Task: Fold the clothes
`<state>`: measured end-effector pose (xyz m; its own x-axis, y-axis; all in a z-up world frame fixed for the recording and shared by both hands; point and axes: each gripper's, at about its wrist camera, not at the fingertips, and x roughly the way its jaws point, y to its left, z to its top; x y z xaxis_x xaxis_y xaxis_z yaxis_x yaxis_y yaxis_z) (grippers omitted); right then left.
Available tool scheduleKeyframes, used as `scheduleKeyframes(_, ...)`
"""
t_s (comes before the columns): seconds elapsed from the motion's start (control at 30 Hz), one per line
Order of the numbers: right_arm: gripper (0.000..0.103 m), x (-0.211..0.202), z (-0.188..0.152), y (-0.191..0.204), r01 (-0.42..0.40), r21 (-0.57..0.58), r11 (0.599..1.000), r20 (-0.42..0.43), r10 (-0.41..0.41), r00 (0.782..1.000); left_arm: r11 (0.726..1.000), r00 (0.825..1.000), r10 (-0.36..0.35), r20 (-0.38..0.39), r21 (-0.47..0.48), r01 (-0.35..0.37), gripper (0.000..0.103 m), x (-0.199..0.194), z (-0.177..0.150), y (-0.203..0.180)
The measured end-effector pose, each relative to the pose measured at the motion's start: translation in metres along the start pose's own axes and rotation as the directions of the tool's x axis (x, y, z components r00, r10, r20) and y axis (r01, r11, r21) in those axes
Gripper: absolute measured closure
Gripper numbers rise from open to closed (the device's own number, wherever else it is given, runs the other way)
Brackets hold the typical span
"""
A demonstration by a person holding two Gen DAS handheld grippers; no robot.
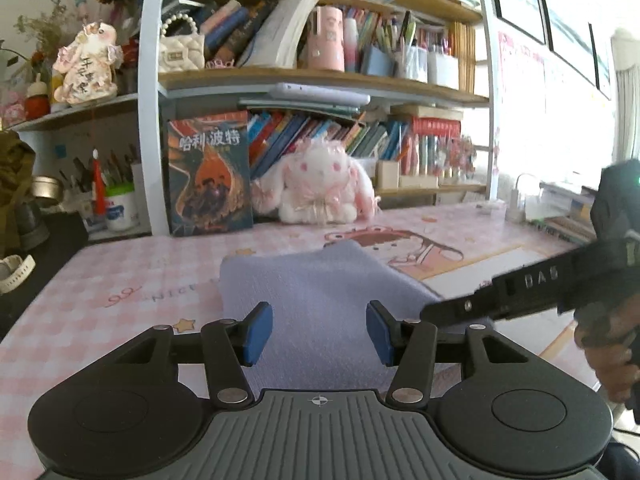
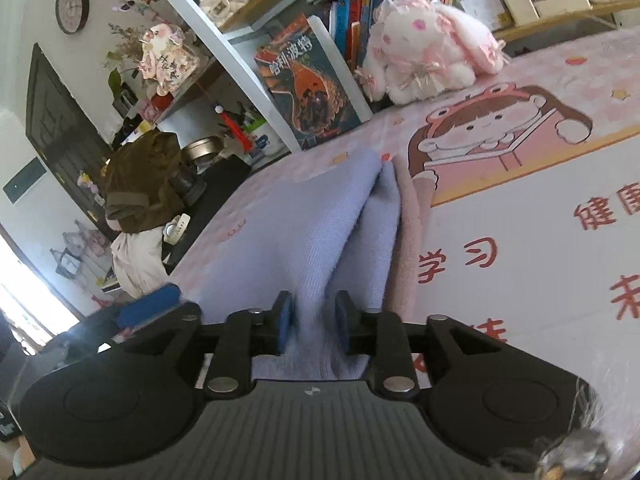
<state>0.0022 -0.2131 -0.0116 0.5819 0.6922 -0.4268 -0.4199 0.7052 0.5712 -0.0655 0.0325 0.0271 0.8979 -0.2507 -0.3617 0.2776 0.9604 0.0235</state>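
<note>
On the pink-patterned desk (image 1: 120, 280) my right tongs (image 2: 314, 322) pinch a ridge of the soft lilac-blue cloth (image 2: 320, 216), folded at least once; my left tongs (image 1: 318, 332) hover half open, empty, above it, so I judge more folding remains.

book (image 1: 210, 174): 哈利·波特 | desk mat (image 2: 520, 216): 学习 | right gripper (image 1: 460, 308): DAS
</note>
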Motion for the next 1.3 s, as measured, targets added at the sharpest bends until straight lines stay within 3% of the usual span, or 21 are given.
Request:
scheduleKeyframes(0.03,0.078,0.0,-0.001,0.001,0.002,-0.007,1.0,-0.004,-0.002,1.0,1.0,1.0,0.0,-0.005,0.0,0.0,0.052,0.001,0.0,0.0)
scheduleKeyframes(0.07,0.088,0.0,-0.002,0.001,0.004,-0.014,1.0,-0.01,-0.004,1.0,1.0,1.0,0.006,-0.027,0.005,-0.006,0.052,0.004,-0.001,0.0)
scheduleKeyframes(0.1,0.091,0.0,-0.002,0.004,0.002,-0.03,1.0,-0.016,-0.003,1.0,1.0,0.999,0.011,-0.046,0.01,-0.01,0.052,0.008,-0.002,-0.001)
scheduleKeyframes(0.3,0.093,-0.017,-0.005,0.031,0.024,-0.176,0.984,0.074,-0.011,0.997,1.0,0.998,0.013,-0.067,-0.004,-0.013,0.053,0.013,-0.013,0.0)
scheduleKeyframes(0.37,0.093,-0.008,-0.01,0.024,0.064,-0.173,0.983,0.047,-0.057,0.997,1.0,0.998,0.01,-0.069,0.005,-0.01,0.053,0.014,-0.013,-0.001)
scheduleKeyframes(0.7,0.093,0.003,-0.02,0.009,0.073,-0.129,0.989,0.021,-0.071,0.997,1.0,0.998,0.023,-0.056,0.0,-0.023,0.052,0.009,-0.016,-0.003)
scheduleKeyframes(0.93,0.091,-0.009,-0.022,0.016,0.09,-0.116,0.989,0.041,-0.086,0.995,0.999,0.999,0.043,0.013,-0.022,-0.043,0.05,-0.018,-0.016,-0.004)
scheduleKeyframes(1.1,0.085,-0.023,-0.024,0.021,0.097,-0.116,0.989,0.075,-0.089,0.993,0.997,0.998,0.055,0.029,-0.052,-0.053,0.049,-0.03,-0.013,0.002)
scheduleKeyframes(1.23,0.058,-0.032,-0.023,0.024,0.098,-0.11,0.989,0.093,-0.088,0.992,0.995,0.998,0.056,0.022,-0.089,-0.054,0.047,-0.033,-0.015,0.007)
scheduleKeyframes(1.3,0.046,-0.035,-0.023,0.024,0.099,-0.107,0.989,0.1,-0.088,0.991,0.994,0.998,0.06,0.018,-0.098,-0.058,0.04,-0.034,-0.016,0.01)
